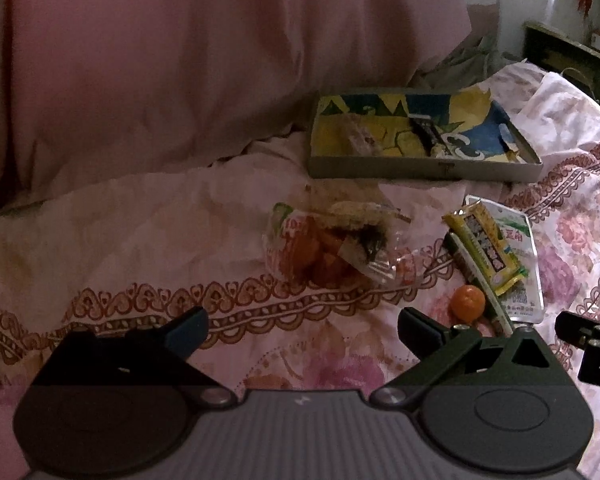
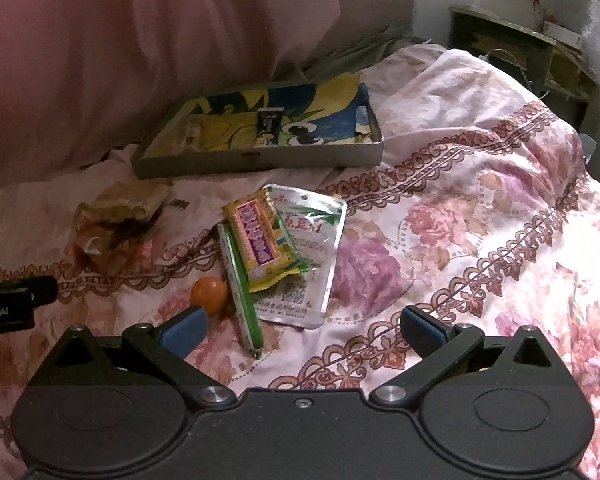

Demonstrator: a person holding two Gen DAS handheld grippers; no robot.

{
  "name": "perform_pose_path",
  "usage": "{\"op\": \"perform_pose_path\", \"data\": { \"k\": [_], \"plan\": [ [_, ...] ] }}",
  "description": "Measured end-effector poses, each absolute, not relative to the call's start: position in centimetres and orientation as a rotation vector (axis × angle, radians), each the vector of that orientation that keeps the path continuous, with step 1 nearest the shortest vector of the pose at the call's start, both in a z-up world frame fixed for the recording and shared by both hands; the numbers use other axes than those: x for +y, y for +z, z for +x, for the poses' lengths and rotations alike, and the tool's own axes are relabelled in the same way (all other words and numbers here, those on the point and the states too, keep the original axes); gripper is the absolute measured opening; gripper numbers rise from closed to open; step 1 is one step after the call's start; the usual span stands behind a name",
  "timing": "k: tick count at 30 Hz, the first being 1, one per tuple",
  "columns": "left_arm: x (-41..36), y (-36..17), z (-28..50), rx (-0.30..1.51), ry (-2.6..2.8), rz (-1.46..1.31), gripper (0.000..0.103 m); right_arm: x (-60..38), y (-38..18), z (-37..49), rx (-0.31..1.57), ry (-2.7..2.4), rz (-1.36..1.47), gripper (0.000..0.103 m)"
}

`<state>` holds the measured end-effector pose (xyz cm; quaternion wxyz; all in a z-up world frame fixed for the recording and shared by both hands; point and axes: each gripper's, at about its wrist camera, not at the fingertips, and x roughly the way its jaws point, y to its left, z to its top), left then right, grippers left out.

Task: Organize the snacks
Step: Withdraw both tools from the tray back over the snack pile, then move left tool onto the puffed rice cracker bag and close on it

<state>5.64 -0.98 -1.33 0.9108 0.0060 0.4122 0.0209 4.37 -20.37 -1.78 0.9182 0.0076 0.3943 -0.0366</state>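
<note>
From your left wrist, your left gripper hangs wide open and empty before a crinkly clear snack bag, just short of the shallow box. From your right wrist, your right gripper is also spread empty; the yellow packet, nearer than the box, looks light and slippery, so pinch its crimped end.

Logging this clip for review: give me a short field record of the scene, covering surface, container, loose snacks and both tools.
surface: floral bedspread
container: shallow box, open, holding a dark packet
loose snacks: yellow packet on a silver pouch; green stick; orange; clear bag of orange pieces
left tool: open, empty
right tool: open, empty
</note>
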Motion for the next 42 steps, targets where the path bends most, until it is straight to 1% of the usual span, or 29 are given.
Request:
{"op": "perform_pose_path", "data": {
  "k": [7, 15, 29, 34, 42],
  "plan": [
    [-0.6, -1.7, 6.0, 0.887, 0.059, -0.005, 0.103, -20.0, -2.3, 4.6, 0.839, -0.060, 0.004, 0.102],
    [0.8, -1.7, 6.6, 0.907, 0.086, -0.089, 0.103, -19.5, -2.4, 4.8, 0.853, -0.019, 0.001, 0.102],
    [3.3, -2.4, 8.2, 0.951, 0.119, -0.256, 0.103, -17.9, -2.0, 6.5, 0.819, 0.169, -0.018, 0.102],
    [3.1, -2.7, 9.1, 0.972, 0.085, -0.241, 0.103, -17.6, -2.0, 7.5, 0.818, 0.267, 0.019, 0.102],
    [1.3, -2.0, 11.2, 0.961, -0.004, -0.072, 0.103, -17.6, -2.2, 9.1, 0.787, 0.354, -0.032, 0.102]
  ]
}}
